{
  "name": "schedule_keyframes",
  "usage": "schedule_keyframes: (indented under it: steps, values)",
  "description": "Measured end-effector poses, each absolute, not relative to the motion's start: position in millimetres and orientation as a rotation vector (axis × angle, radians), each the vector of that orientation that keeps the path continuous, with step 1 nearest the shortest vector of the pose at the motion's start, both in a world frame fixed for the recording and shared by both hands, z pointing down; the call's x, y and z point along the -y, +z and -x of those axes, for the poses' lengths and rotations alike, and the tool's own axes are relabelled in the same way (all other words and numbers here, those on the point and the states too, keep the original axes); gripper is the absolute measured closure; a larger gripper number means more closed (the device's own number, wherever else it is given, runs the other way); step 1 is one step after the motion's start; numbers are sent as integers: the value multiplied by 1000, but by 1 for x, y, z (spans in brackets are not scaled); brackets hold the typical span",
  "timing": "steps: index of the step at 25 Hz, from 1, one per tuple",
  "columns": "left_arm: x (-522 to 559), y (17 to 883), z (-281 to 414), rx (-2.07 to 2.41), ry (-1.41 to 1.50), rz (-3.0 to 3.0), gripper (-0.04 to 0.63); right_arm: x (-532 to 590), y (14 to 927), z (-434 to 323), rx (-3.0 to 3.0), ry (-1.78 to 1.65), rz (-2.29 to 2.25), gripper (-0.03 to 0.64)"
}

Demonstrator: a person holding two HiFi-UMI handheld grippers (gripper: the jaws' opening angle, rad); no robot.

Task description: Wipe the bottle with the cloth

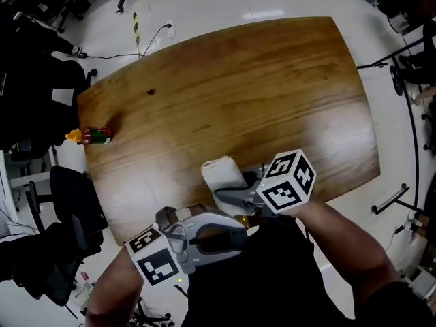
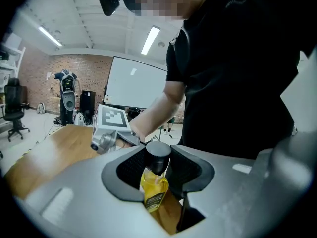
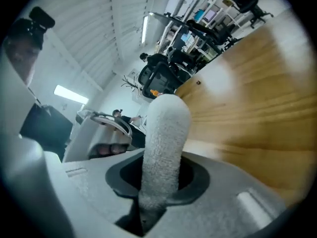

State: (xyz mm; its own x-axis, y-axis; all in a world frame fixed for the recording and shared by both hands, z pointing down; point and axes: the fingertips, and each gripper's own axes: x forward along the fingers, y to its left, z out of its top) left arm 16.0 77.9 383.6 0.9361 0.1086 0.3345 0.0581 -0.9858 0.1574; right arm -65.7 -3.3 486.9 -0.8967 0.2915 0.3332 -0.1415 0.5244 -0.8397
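Observation:
A small bottle of yellow liquid with a black cap stands between the pads of my left gripper, which is shut on it. In the head view that gripper sits low, close to the person's body at the table's near edge. My right gripper is just above it and shut on a rolled white cloth. In the right gripper view the cloth sticks up out of the jaws of the right gripper. Cloth and bottle are close together, but I cannot tell if they touch.
The wooden table stretches away ahead. A red and green bottle with an orange cap lies at its left edge. Black office chairs stand to the left, and cables and stands line the floor at right.

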Motion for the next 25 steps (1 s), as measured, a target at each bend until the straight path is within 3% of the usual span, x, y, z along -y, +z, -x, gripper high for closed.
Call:
schedule_keyframes:
  steps: [17, 25]
  values:
    - [-87, 387, -14, -12, 507, -2967, 420, -5, 563, 64, 2370, 536, -82, 540]
    - [-82, 387, -6, 159, 416, -2989, 419, 33, 523, 38, 2497, 704, -484, 540]
